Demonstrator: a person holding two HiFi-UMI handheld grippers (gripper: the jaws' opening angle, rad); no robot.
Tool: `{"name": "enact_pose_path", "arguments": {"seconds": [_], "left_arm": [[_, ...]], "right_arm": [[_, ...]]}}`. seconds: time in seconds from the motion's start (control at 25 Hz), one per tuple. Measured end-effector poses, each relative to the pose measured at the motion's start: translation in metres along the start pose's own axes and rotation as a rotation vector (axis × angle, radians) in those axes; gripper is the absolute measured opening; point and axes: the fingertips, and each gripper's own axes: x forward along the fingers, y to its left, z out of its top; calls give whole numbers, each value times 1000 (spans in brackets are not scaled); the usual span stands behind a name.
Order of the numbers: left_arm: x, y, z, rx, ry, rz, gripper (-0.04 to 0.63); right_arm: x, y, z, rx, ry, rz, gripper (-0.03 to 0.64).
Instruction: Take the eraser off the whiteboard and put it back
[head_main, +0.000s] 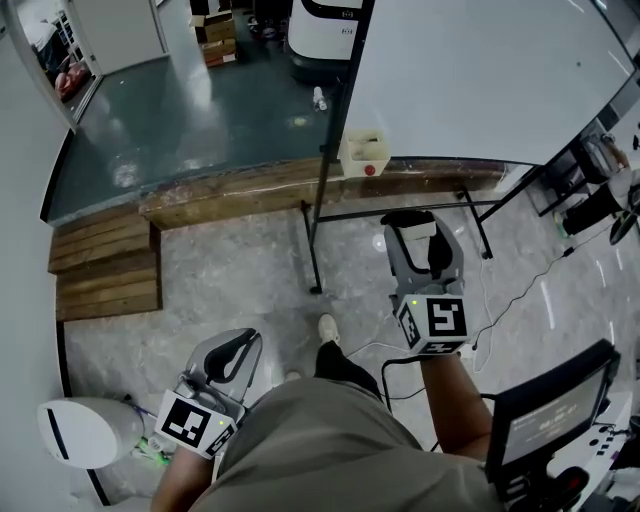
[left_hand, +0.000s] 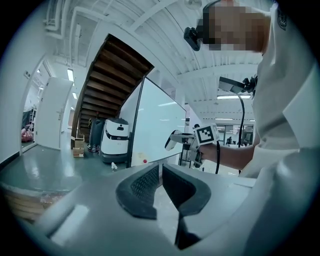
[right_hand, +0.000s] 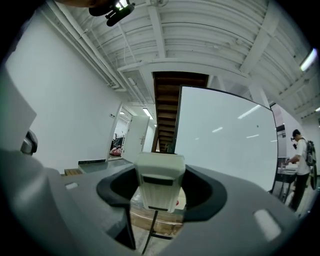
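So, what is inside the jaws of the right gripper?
The white eraser is there, held by the right gripper. Its top and near end show. Its sides are covered by the pads, and its far end cannot be seen.

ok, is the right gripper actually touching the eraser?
Touching. Right gripper view: the jaws of the right gripper press on both sides of the eraser, holding it in the air.

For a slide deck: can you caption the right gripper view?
The right gripper grips the white eraser, with the whiteboard ahead.
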Motion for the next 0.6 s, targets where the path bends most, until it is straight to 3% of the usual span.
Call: {"name": "enact_pose_path", "arguments": {"seconds": [0.36,0.6], "left_arm": [[-31,-10,-10,37,9,-35,28],[-34,-10,-10,3,-9,-43,29]], "right_arm": [[-58,27,23,-8,-25,-17,265],[-66,22,27,-11,-24,-35,265]]}}
